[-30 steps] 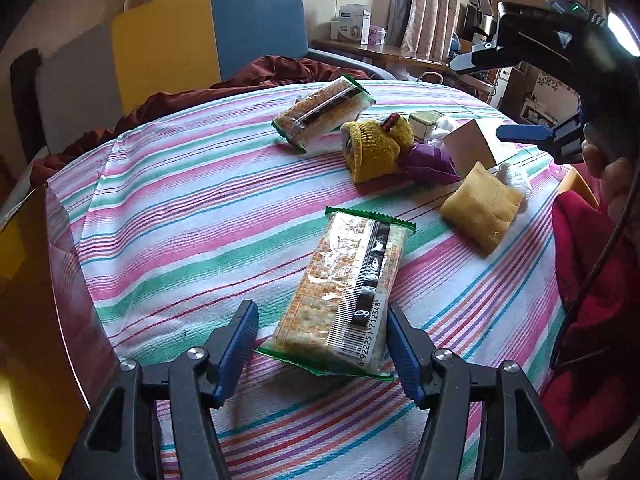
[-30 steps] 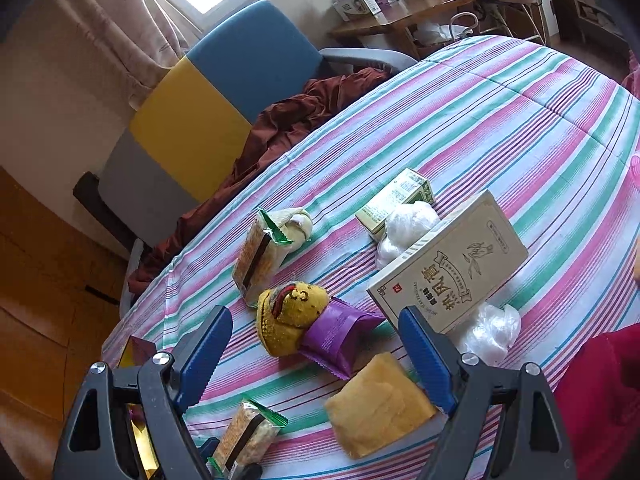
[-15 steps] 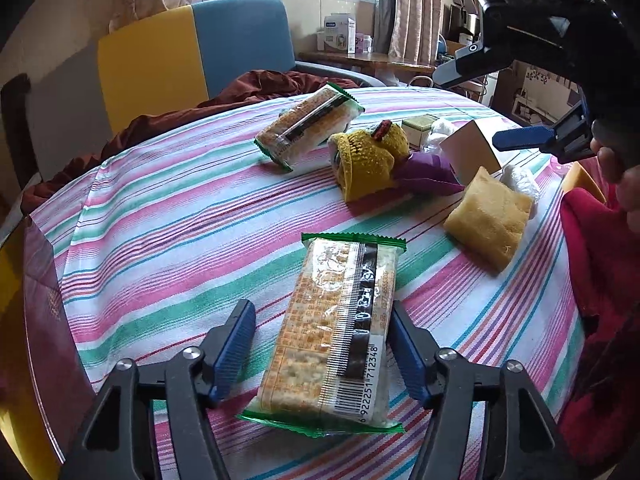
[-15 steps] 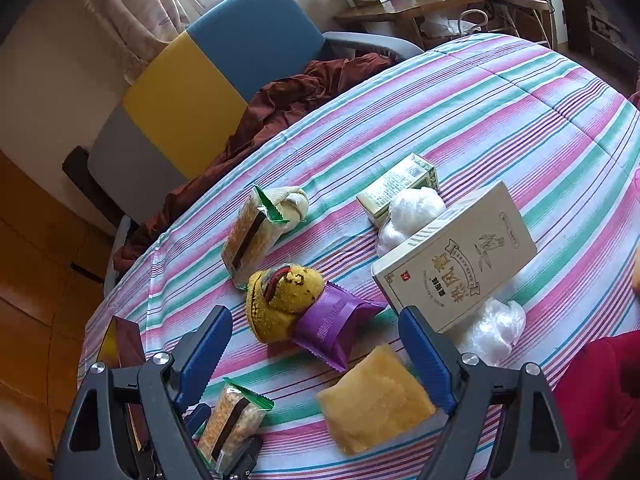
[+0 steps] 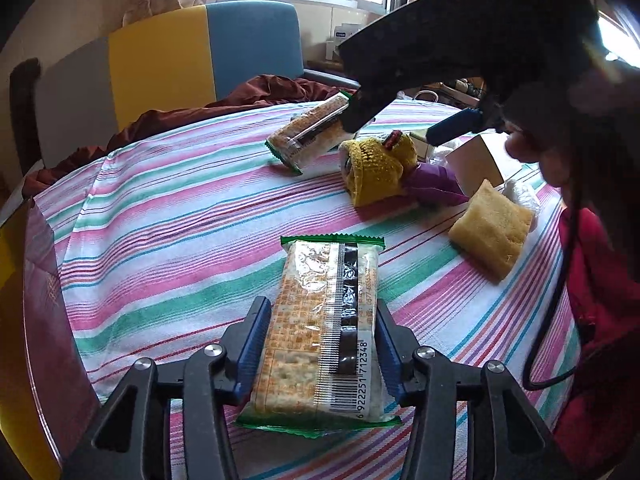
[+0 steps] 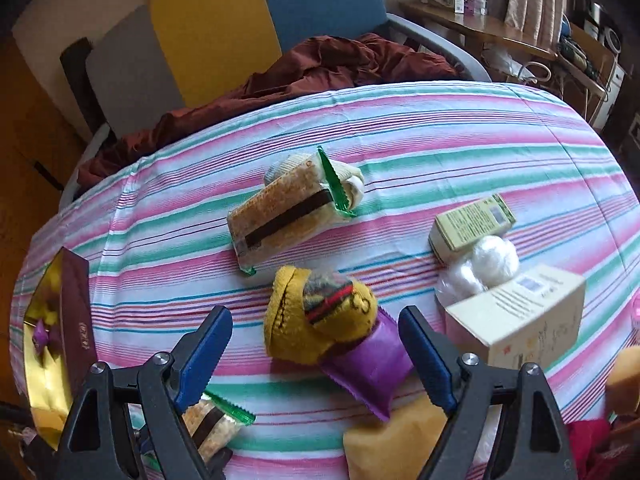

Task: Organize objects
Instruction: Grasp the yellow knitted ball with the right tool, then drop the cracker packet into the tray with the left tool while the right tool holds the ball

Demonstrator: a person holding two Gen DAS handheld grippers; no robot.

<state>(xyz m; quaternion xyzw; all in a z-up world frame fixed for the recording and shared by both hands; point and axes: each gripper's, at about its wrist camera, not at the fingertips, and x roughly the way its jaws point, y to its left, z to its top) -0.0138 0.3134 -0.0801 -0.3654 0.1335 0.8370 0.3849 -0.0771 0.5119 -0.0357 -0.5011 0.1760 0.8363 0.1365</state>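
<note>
Closing on the near cracker packet point(image 5: 324, 332), our left gripper point(image 5: 320, 344) has its blue pads against both long sides of the wrapper, the barcode end toward us and the green crimped end pointing away. That packet lies flat on the striped tablecloth point(image 5: 160, 216), close to the near edge of the table.

Our right gripper point(image 6: 316, 344) hangs with its jaws spread wide and nothing between the pads; below the gap sit a yellow knitted toy point(image 6: 316, 320) and a purple pouch point(image 6: 368, 364), the pouch tucked partly under the toy. In the left wrist view the right gripper shows as a dark body above those same things, with a blue finger point(image 5: 452, 128) pointing down toward them.

Just beside the pouch, nearer us, lies a tan pastry point(image 5: 492, 232). At the left edge of the table stands a maroon and gold box point(image 6: 60, 328).

Beyond the toy a second cracker packet point(image 6: 284, 216) rests tilted, its far end propped on a pale rolled item point(image 6: 352, 184). To the right of it are a small green carton point(image 6: 472, 222), a white ball in plastic wrap point(image 6: 492, 260) touching it, and a cream box point(image 6: 524, 312) standing near the table's right side.

Past the table, a dark red cloth point(image 6: 320, 68) is heaped on a chair with grey, yellow and blue panels point(image 6: 216, 32).
</note>
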